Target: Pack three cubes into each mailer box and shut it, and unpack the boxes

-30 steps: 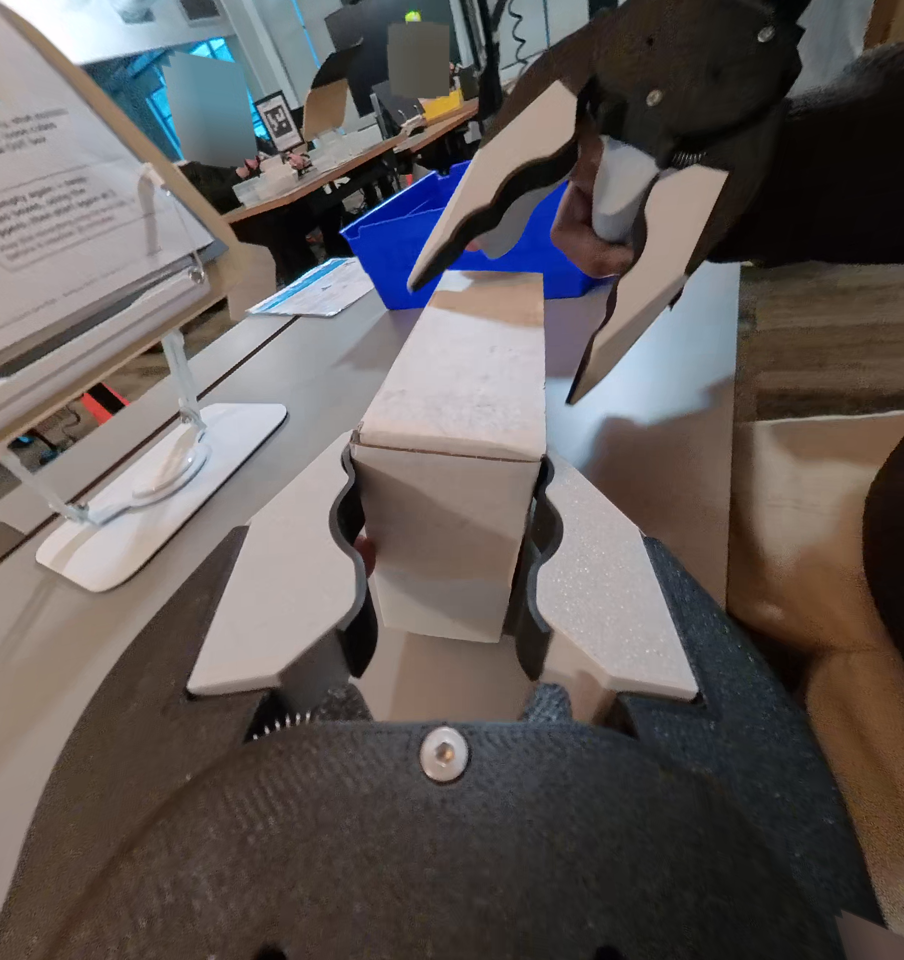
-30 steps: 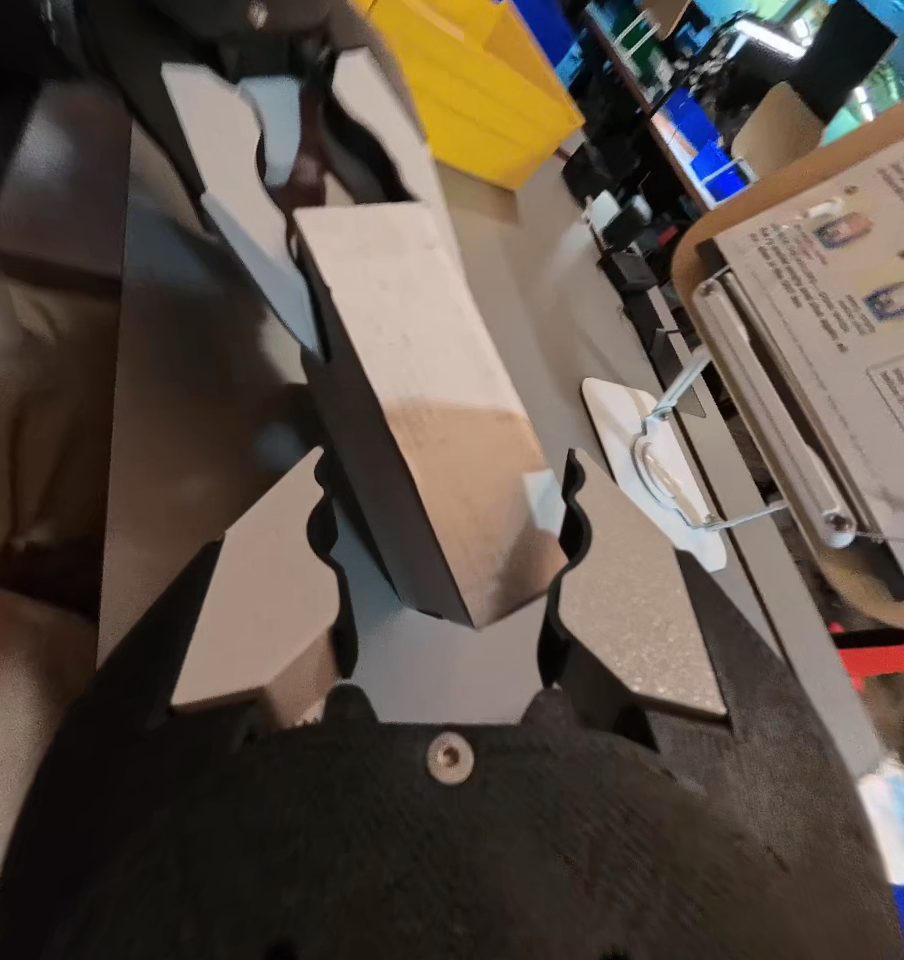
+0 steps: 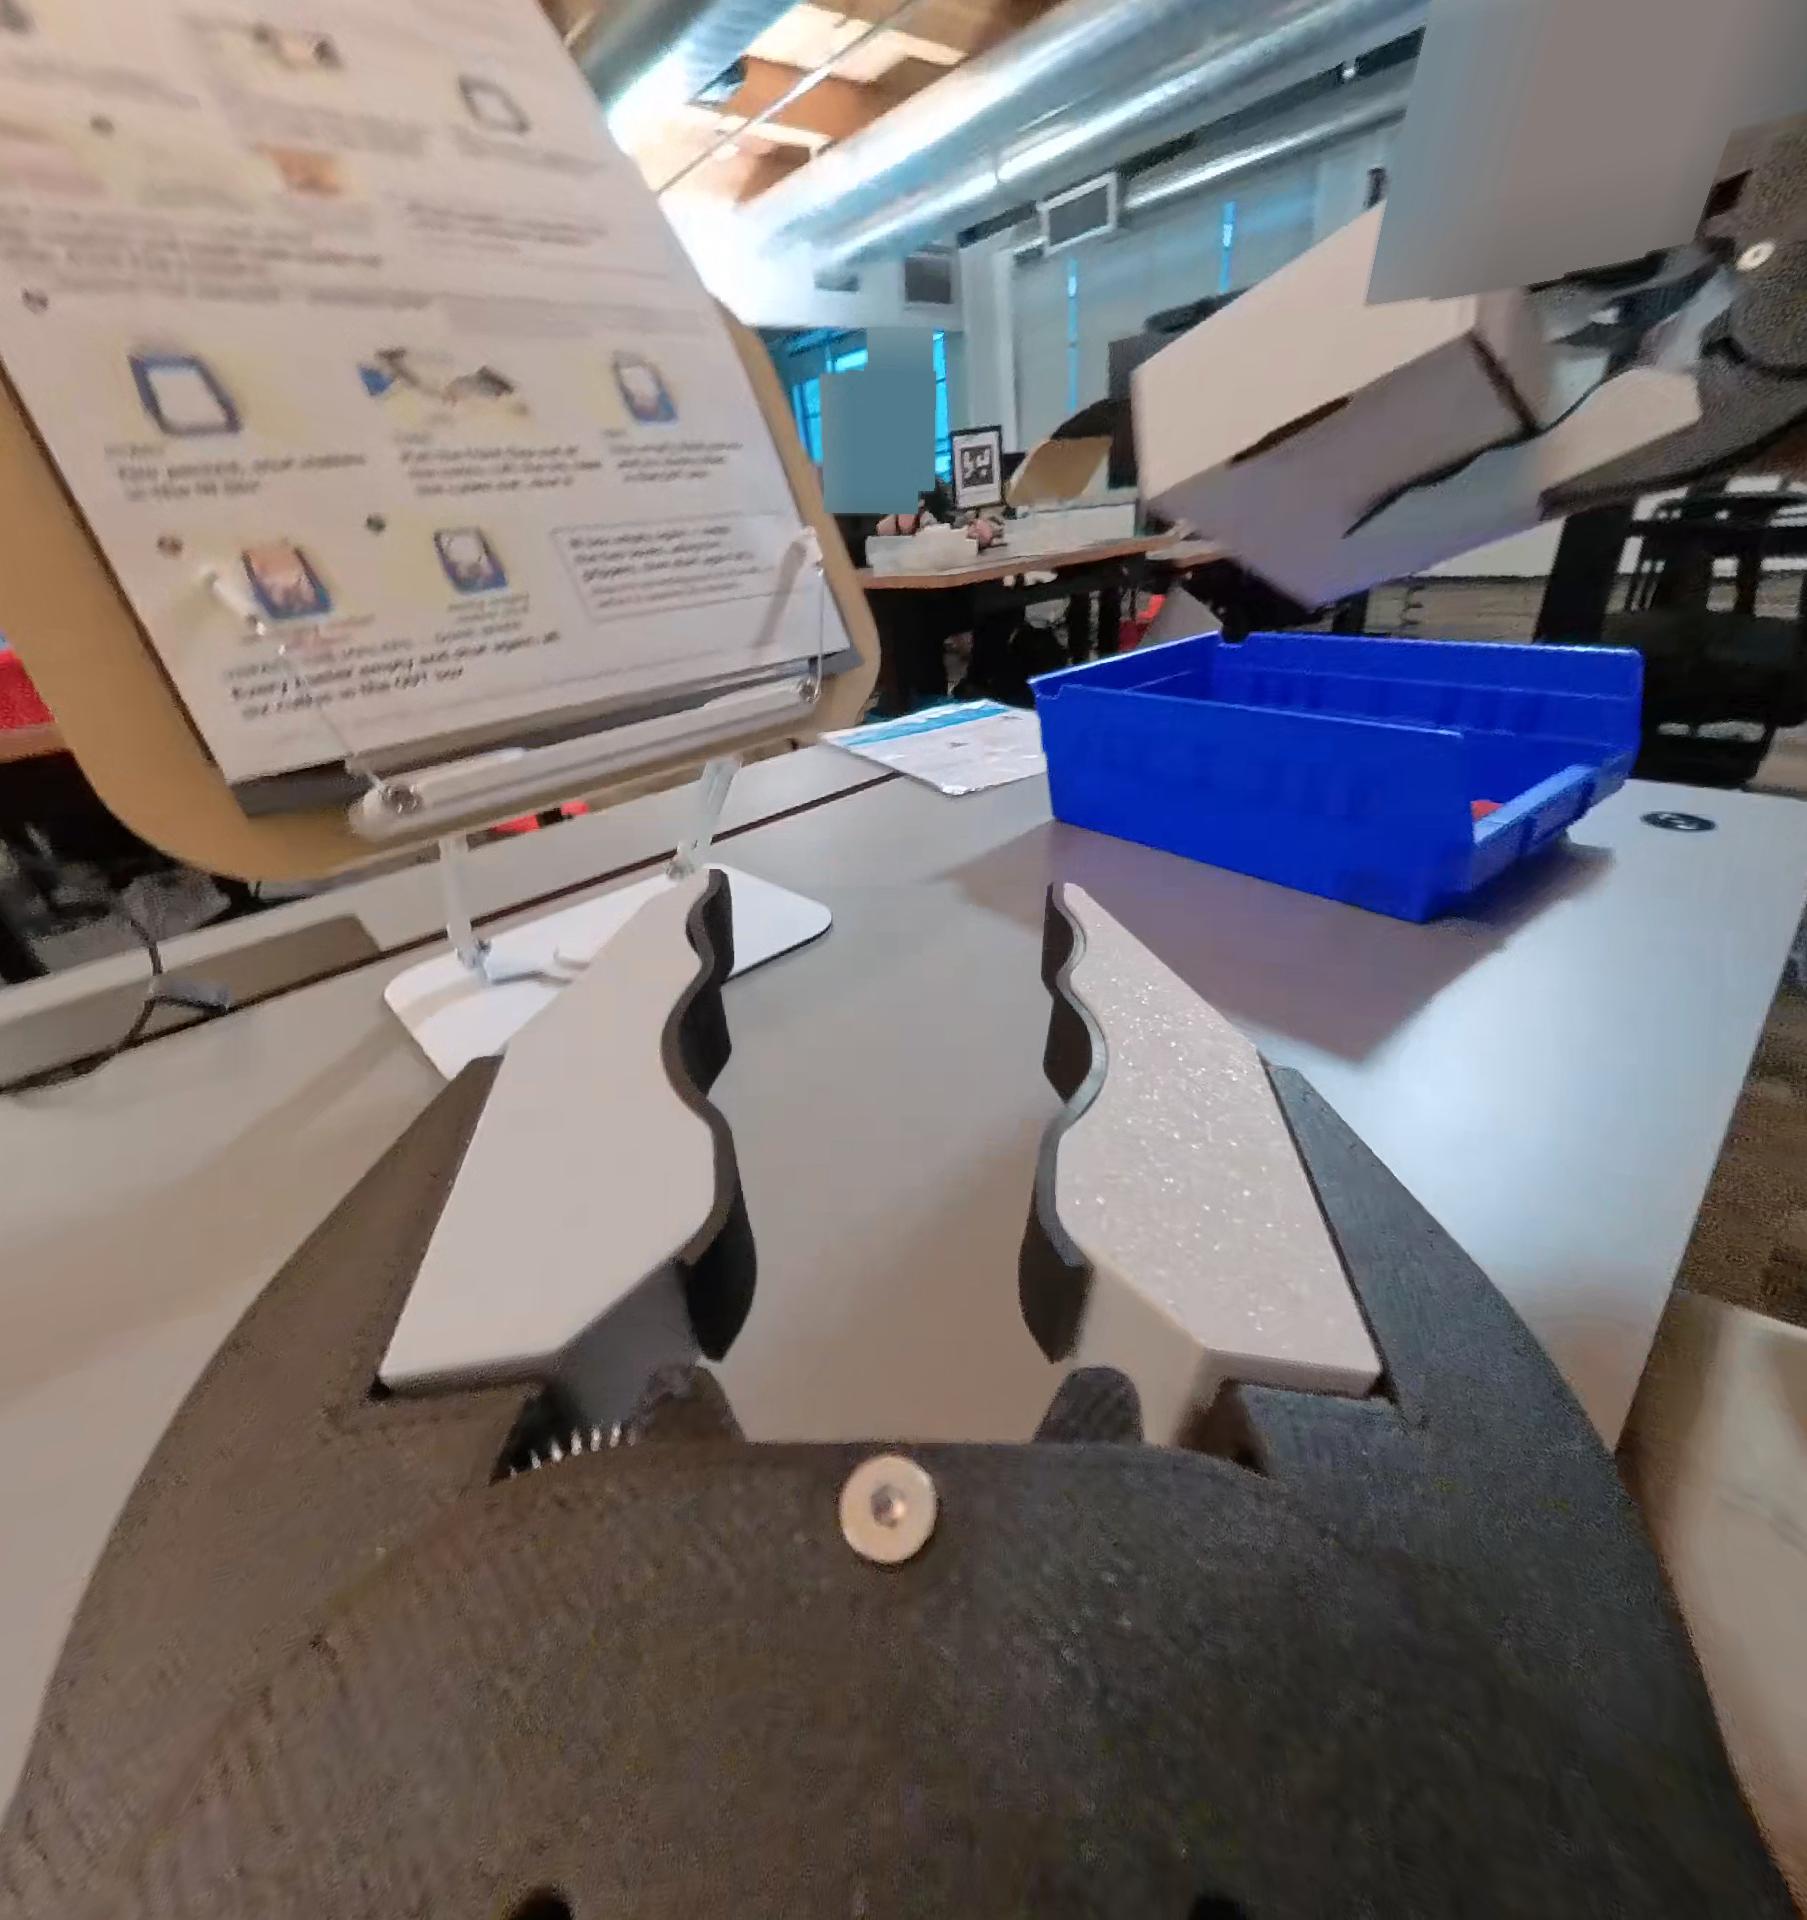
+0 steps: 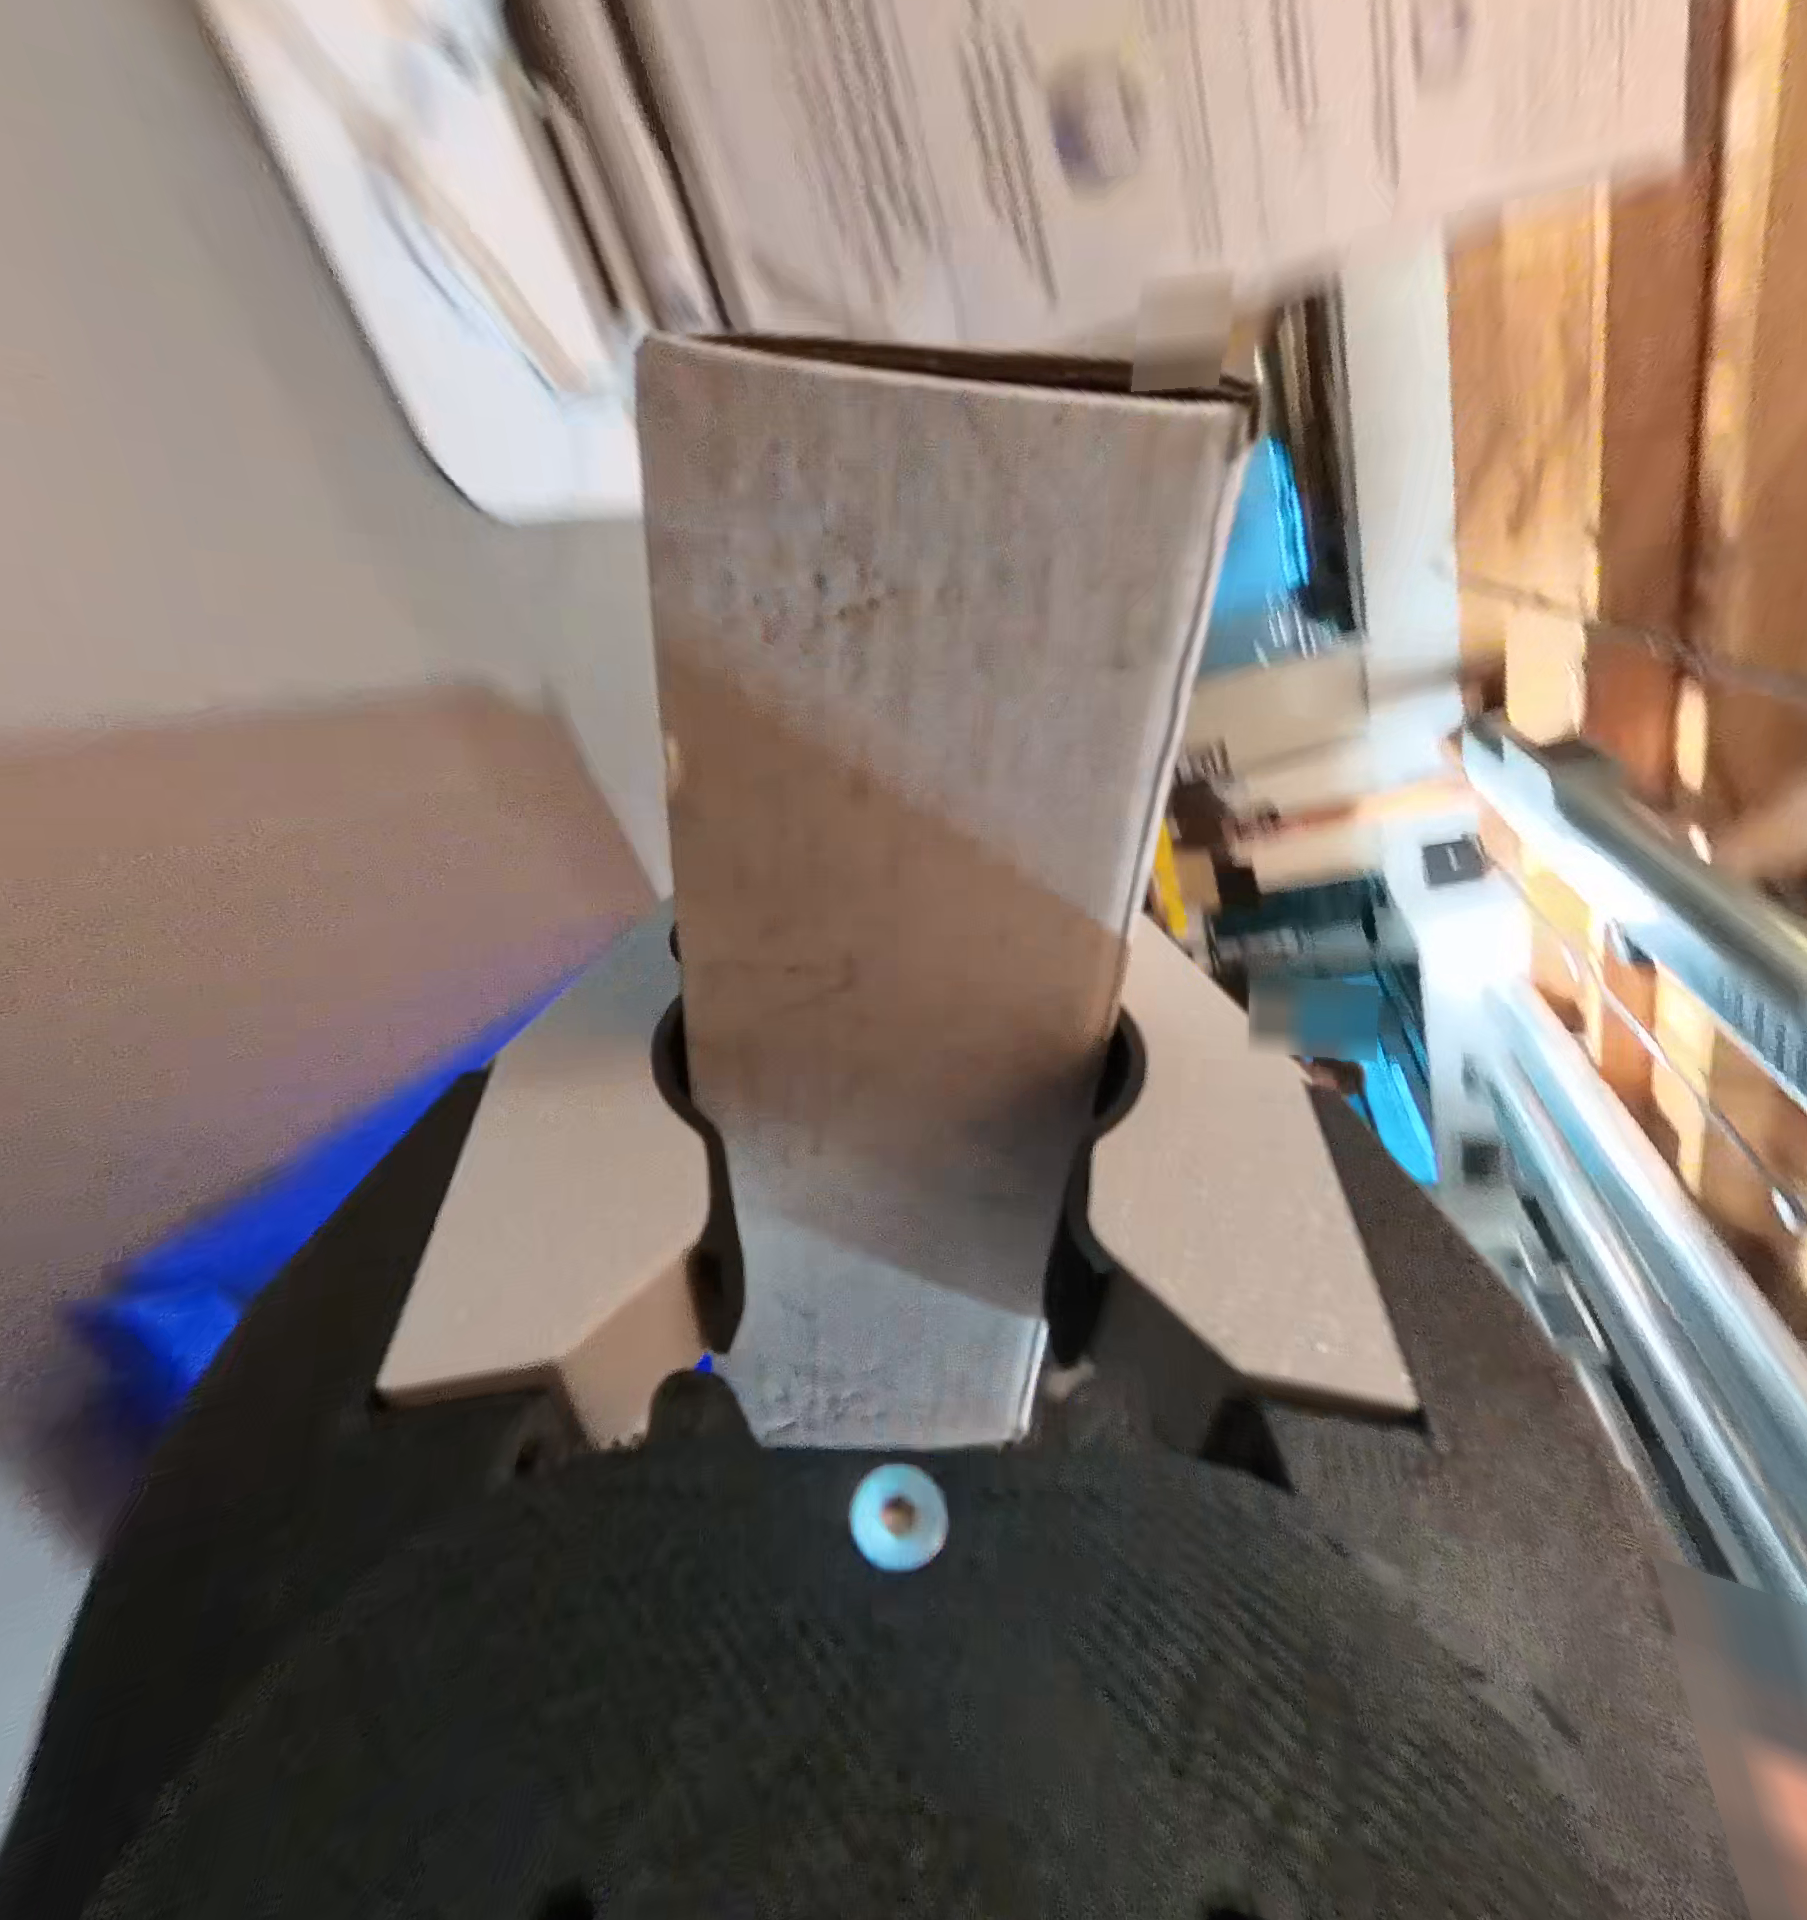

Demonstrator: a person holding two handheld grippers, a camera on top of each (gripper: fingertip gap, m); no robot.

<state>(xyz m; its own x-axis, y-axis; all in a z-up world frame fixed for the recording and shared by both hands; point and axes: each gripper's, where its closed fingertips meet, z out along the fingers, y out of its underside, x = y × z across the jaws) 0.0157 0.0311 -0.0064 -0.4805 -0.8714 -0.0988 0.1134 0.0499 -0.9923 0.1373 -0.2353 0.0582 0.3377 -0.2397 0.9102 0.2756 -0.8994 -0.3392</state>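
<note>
We see one long white mailer box (image 4: 909, 831), scuffed and smudged. It hangs tilted in the air above the blue bin (image 3: 1335, 769), its end flap slightly agape.

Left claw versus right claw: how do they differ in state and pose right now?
The left claw is open and empty; the right claw is shut on the mailer box. The left claw sits low over the table; the right claw is raised above the blue bin. Both share wavy-edged fingers.
</note>
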